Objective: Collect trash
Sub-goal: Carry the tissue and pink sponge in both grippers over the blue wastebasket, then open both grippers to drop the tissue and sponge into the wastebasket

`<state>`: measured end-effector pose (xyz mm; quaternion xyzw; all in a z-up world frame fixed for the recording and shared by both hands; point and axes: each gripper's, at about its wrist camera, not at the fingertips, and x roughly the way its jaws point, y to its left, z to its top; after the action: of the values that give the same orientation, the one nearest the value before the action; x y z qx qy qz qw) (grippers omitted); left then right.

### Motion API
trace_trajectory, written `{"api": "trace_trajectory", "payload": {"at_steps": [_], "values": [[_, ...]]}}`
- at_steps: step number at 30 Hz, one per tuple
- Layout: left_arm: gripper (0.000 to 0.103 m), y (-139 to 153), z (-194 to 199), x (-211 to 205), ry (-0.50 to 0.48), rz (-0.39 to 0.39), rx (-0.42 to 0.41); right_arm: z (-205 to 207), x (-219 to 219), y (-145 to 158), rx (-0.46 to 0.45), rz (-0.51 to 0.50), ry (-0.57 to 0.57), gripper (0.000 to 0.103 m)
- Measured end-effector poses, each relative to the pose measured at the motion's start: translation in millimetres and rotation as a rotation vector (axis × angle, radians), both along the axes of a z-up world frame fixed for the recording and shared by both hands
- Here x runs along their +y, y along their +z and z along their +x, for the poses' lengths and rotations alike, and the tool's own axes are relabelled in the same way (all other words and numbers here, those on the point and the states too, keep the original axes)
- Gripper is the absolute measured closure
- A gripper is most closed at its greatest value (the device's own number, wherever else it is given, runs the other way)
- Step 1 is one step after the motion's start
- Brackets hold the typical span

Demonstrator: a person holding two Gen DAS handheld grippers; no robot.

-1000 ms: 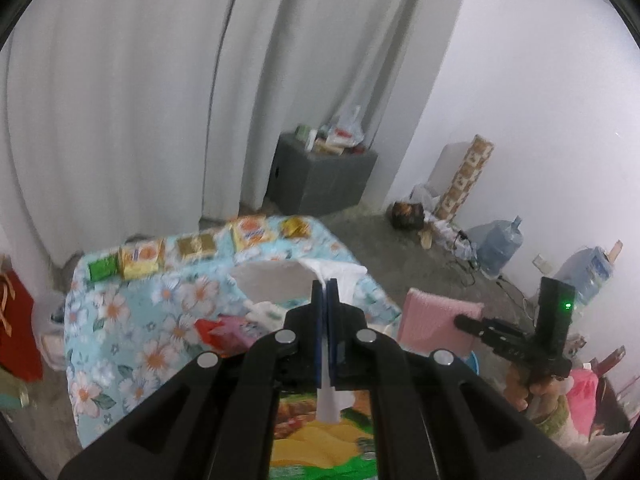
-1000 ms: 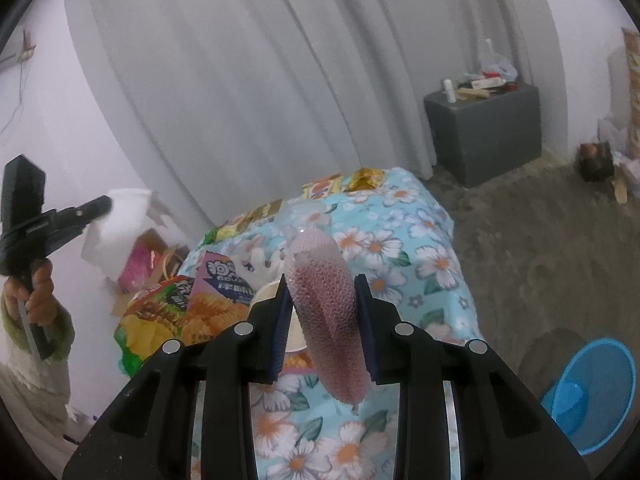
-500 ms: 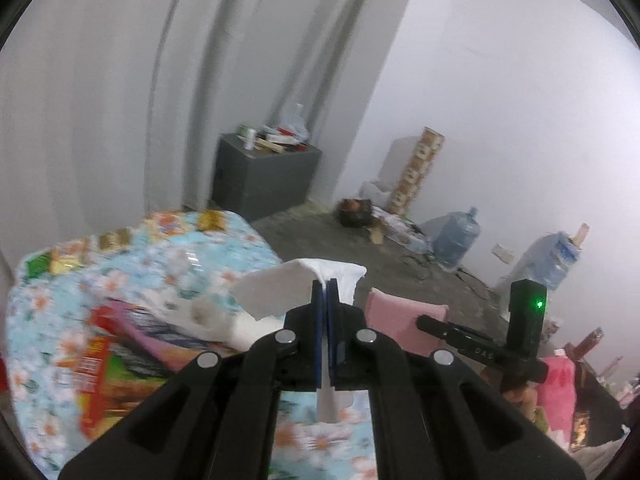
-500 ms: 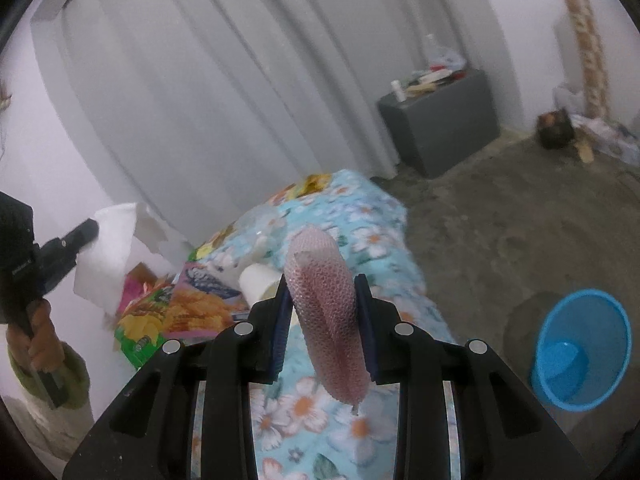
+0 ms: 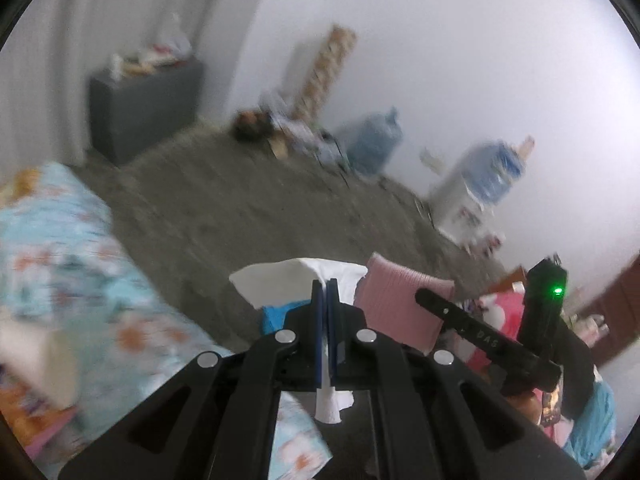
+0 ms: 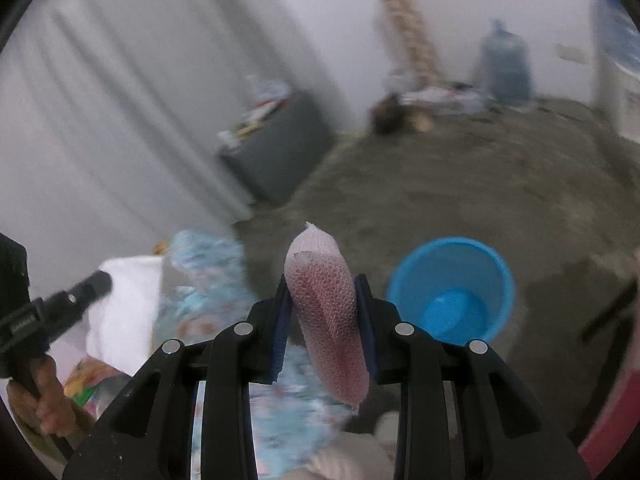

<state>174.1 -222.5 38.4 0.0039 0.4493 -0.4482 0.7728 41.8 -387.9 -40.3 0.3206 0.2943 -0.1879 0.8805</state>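
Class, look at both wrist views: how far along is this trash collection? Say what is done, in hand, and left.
Done: both pieces are picked up. In hand: the left tongs are shut on a white tissue, and the right tongs grip a pink foam net. Left: neither is dropped yet; the blue bin on the floor looks empty. Blurred wrappers may remain on the floral table.

Grey concrete floor (image 6: 460, 184) carries a blue bucket (image 6: 452, 288), upright and open. Grey cabinet (image 6: 276, 148) stands on it against the curtain; water jug (image 6: 502, 66) by the far wall. Floral-cloth table (image 5: 60, 248) at the left, contents blurred.
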Motion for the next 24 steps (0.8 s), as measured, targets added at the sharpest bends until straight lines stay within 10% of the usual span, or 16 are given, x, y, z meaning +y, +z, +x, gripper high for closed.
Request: {"api": "trace_trajectory", "payload": {"at_steps": [14,18,24], "values": [[0.101,-151.0,47.2,-185.1,-0.144,0.268,0.153,26.8,-104.1,-89.4,0.148,0.161,-0.174,0.070],[0.068,-180.3,52.4,-207.8,-0.147,0.321,0.162,32.6,-118.9,-118.8,0.198,0.178,-0.201,0.050],[0.055,-174.0,46.2,-201.7,-0.151,0.302,0.153,26.7,-116.2,-134.2,0.270,0.213,-0.176,0.045]]}}
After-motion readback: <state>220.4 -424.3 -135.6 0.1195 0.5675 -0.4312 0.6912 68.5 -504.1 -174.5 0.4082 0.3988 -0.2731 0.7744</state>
